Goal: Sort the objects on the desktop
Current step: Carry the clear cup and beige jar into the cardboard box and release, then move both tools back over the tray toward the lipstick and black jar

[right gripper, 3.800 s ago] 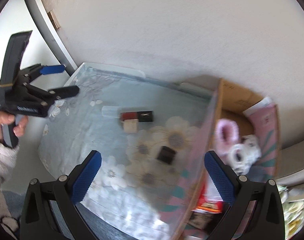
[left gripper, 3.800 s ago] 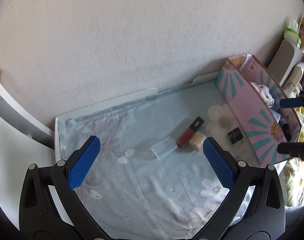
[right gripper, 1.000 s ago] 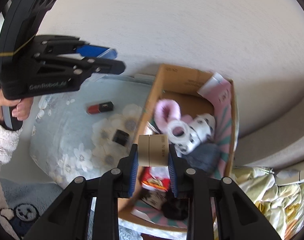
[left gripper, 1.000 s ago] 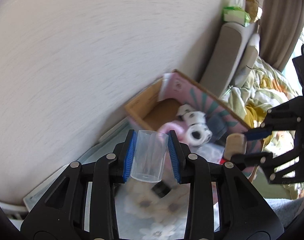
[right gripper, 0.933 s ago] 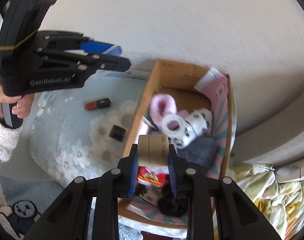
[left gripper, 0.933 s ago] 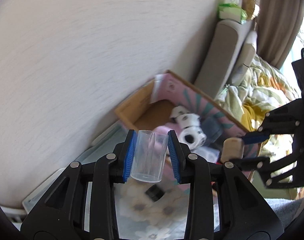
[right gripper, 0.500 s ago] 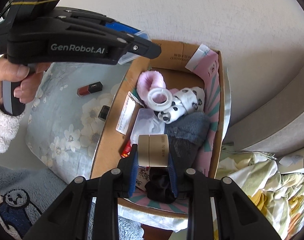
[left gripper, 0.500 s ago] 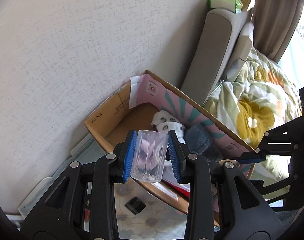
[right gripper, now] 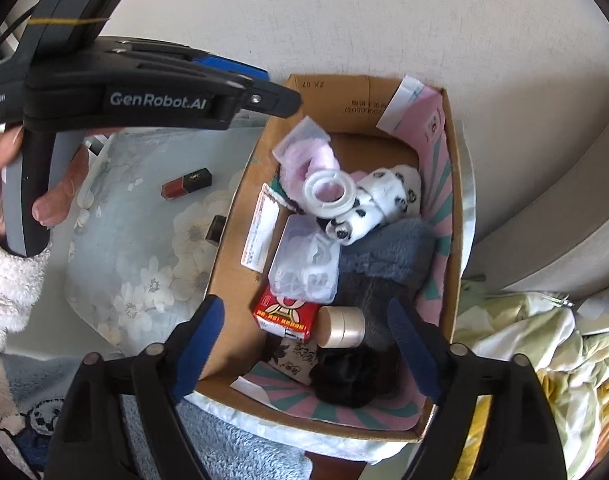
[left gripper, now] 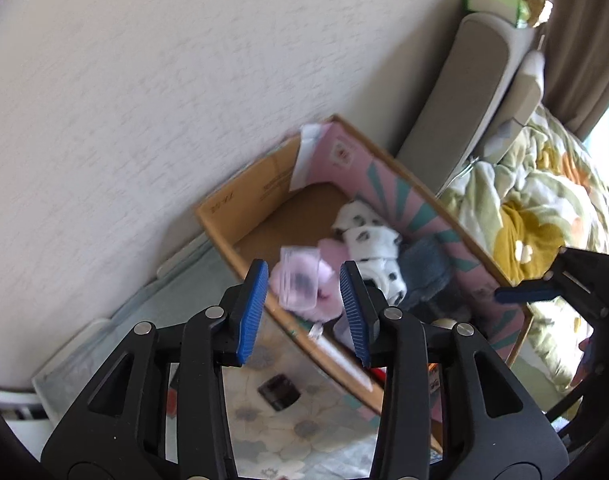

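The blue pads of the left gripper [left gripper: 304,308] have just been eased apart, and the clear plastic cup [left gripper: 299,278] is seen loose between them — blurred, no longer pressed, over the cardboard box [right gripper: 456,208]. In the right wrist view the cup [right gripper: 302,140] is shown against a pink fuzzy item at the box's far end. The right gripper [right gripper: 308,344] has just been spread wide too, nothing pinched; the beige tape roll [right gripper: 341,327] is left lying in the box beside a red packet [right gripper: 286,316]. A lipstick [right gripper: 187,183] and a small black item [left gripper: 279,392] are left out on the floral cloth [right gripper: 152,264].
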Motion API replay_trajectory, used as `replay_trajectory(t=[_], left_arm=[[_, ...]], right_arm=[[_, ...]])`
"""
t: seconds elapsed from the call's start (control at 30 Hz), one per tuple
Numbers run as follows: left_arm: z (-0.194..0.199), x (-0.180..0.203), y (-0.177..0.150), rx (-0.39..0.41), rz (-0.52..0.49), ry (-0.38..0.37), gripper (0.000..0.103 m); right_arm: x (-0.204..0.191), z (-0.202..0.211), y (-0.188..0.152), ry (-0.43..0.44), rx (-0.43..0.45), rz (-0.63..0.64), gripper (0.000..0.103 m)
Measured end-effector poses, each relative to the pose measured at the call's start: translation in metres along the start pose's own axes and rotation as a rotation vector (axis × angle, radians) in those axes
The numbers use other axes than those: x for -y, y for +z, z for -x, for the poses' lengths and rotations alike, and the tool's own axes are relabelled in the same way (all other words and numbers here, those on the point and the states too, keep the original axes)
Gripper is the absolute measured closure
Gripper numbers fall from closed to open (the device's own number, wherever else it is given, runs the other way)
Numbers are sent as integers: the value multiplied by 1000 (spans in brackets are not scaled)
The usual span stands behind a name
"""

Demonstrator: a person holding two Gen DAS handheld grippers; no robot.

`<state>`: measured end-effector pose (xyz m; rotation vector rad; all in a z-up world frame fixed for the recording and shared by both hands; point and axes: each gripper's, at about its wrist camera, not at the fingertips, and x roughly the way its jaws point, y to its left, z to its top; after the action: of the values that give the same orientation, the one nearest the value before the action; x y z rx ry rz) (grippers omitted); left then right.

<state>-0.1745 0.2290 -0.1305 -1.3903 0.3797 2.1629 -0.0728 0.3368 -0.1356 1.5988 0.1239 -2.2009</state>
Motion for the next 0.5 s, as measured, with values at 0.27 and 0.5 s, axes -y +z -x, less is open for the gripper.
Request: replay_trajectory(t=[0.27, 0.5], left_arm=[[1, -6, -13, 0, 12, 17, 68], [7, -11, -17, 33, 40, 6, 3]], right_arm=[[0, 0, -2, -6, 22, -31, 7], [-1, 0, -3, -8, 25, -34, 1]])
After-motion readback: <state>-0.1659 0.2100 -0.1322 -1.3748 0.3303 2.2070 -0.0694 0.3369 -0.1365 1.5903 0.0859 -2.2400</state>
